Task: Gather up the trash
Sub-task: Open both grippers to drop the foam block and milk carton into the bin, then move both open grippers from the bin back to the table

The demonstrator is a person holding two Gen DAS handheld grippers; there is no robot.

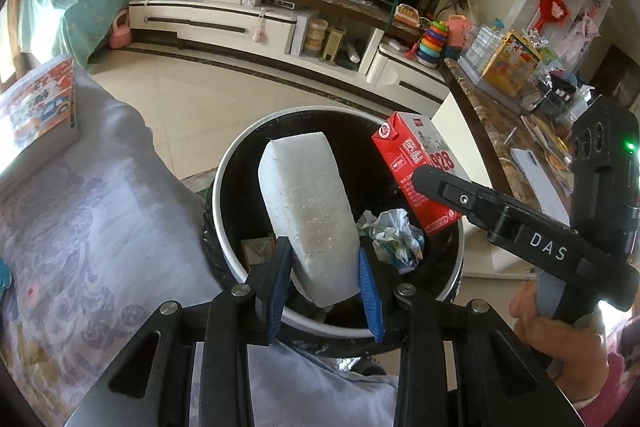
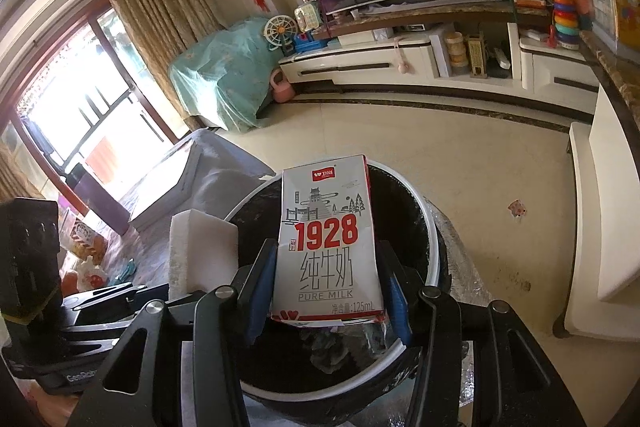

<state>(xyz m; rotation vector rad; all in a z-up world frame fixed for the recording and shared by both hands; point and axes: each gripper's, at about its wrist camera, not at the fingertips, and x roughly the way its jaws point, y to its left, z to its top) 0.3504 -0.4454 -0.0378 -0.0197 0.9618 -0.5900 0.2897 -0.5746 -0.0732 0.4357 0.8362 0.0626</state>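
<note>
1. Our left gripper (image 1: pixel 325 279) has its jaws pinching the white foam block (image 1: pixel 308 211) by its lower end; our right gripper (image 2: pixel 326 291) has its jaws pinching the milk carton (image 2: pixel 326 239) by its sides.
2. Both pieces hang just ahead of the jaws, over the mouth of the trash bin (image 1: pixel 224 227), where crumpled paper (image 1: pixel 394 239) already lies.
3. We judge this the drop step: both items are carried and poised, not yet released.
4. Next, we should spread each pair of jaws so both fall inside the rim.
</note>
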